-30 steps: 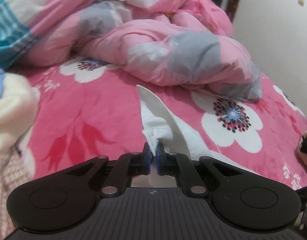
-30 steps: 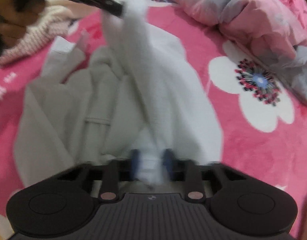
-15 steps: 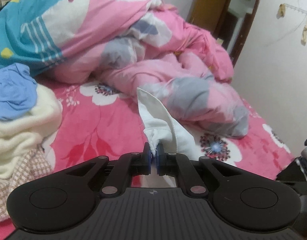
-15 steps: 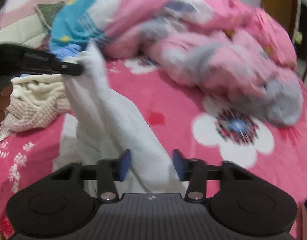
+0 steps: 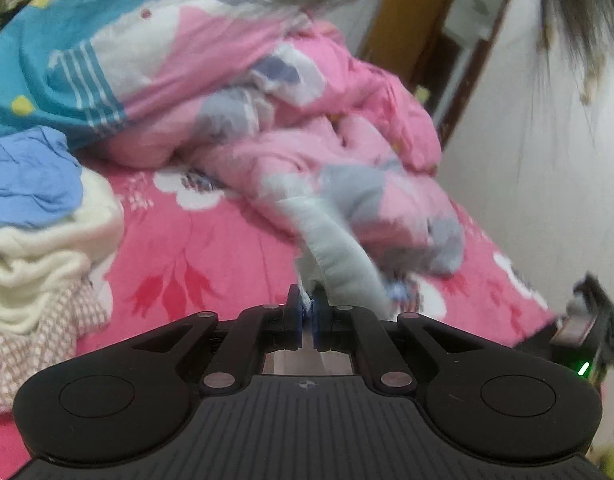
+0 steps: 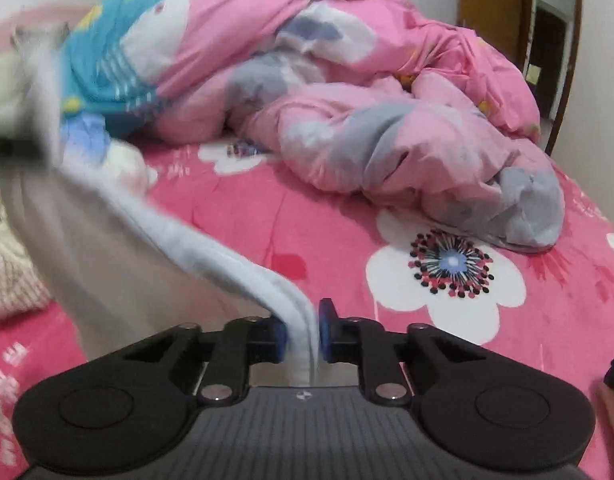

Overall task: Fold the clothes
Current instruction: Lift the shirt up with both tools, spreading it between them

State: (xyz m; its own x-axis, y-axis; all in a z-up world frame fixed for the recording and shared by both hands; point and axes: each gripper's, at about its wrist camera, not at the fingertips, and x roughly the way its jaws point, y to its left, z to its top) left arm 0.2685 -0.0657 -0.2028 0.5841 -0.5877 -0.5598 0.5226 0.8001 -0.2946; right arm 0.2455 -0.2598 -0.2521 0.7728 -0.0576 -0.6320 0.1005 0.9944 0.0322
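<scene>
Garment (image 6: 155, 248) now raised, clear of quilt (image 6: 387, 120)

Soft cloth, matt plastic.
The white garment (image 6: 119, 264) looks like soft matt cotton; the floral bedsheet (image 6: 339, 240) fleecy; the crumpled duvet (image 6: 387, 120) smooth; the right gripper (image 6: 303, 336) matt black plastic.
</scene>
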